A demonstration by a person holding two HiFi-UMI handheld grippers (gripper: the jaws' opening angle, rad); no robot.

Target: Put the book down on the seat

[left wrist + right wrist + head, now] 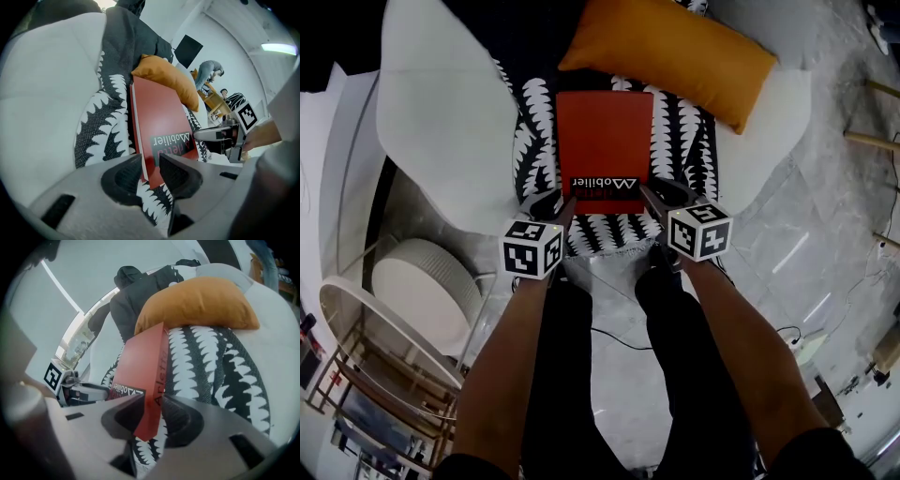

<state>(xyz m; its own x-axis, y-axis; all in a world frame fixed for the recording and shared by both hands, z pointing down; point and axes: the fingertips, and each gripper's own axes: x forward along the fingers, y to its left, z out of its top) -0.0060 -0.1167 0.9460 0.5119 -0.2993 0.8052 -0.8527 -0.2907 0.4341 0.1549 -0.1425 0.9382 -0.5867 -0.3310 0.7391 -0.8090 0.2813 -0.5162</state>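
Lengthwise toward orange cushion [670, 52]: book [605, 141] over seat [525, 131], title end nearest; left gripper [558, 202], right gripper [666, 194] clamp near corners.

Head view looks steeply down; both gripper views face the same book [605, 136] close up.

The book [605, 141] is red, closed and thick, with a dark band of white print near its front edge. It lies lengthwise on the middle of the seat [686, 131], which is covered in black cloth with white leaf shapes. The left tool [555, 206] and the right tool [662, 195] each pinch one front corner.
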